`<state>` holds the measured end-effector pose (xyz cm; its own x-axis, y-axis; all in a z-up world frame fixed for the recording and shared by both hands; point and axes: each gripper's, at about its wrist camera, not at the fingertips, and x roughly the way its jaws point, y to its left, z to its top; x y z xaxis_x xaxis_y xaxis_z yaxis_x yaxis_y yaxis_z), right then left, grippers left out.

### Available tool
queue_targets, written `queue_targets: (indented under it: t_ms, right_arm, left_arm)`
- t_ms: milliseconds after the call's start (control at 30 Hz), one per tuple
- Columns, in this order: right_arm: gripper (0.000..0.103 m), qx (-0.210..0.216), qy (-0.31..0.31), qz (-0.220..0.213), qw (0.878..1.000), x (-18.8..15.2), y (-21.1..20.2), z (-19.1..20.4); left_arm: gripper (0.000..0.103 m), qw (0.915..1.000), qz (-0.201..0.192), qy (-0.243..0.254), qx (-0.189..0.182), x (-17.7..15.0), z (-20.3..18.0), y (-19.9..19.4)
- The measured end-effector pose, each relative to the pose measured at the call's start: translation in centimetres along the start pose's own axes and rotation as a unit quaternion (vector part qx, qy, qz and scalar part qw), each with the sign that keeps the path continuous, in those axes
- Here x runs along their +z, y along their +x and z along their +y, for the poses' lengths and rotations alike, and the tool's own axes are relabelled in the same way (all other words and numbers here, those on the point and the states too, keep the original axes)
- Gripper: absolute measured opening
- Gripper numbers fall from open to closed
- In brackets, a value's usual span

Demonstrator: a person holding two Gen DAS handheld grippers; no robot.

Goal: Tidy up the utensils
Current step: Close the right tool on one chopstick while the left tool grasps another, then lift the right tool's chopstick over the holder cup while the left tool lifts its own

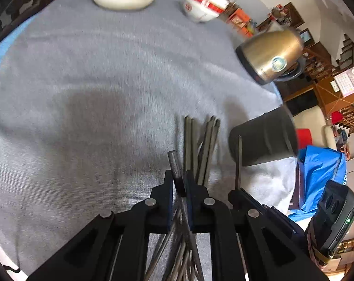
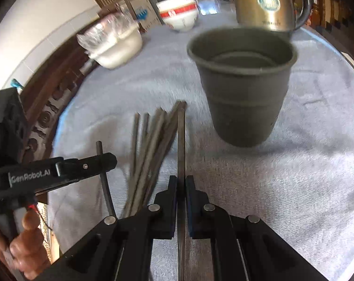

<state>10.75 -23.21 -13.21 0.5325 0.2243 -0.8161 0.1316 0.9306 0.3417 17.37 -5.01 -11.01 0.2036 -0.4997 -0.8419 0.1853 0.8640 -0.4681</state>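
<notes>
The left gripper (image 1: 179, 182) points steeply down toward the counter (image 1: 83, 93), its jaws pressed together on a single chopstick (image 1: 174, 164) whose end sticks out past the tips. In the right wrist view this same gripper (image 2: 104, 161) reaches in from the left edge, and the person's hand (image 2: 24, 245) wraps its handle, fingers (image 2: 29, 220) curled round the grip. The right gripper (image 2: 181, 185) also tilts steeply down, jaws clamped tight on another chopstick (image 2: 181, 140) that runs straight out ahead between them. In the left wrist view the right gripper (image 1: 237, 189) sits just beside the left one, on its right.
</notes>
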Motion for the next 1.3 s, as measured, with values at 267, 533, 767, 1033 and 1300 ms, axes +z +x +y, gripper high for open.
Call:
queue_targets:
  t_ms: [267,533,767,1033,1300]
  right_arm:
    - [0.008,0.046,-0.019,-0.084,0.995,0.0,-5.3,0.5]
    - [0.008,0.115,-0.039,-0.251,0.960,-0.1,-11.6,1.1]
    - [0.008,0.084,-0.026,-0.408,0.909,1.6,-15.3,-0.1]
    - [0.008,0.009,0.027,-0.520,0.853,6.0,-16.4,-1.8]
    - [0.008,-0.046,0.012,-0.507,0.861,9.0,-13.6,-1.6]
  left_arm:
    - [0.007,0.9970,-0.071,0.029,-0.015,0.1,-1.5,-6.6]
    - [0.007,0.9855,-0.148,0.079,-0.025,0.6,-5.4,-12.7]
    - [0.007,0.9697,-0.217,0.111,-0.025,2.3,-9.5,-15.8]
    - [0.007,0.9337,-0.337,0.114,-0.040,5.3,-14.6,-18.0]
    - [0.007,0.9253,-0.363,0.105,-0.027,7.1,-17.8,-14.1]
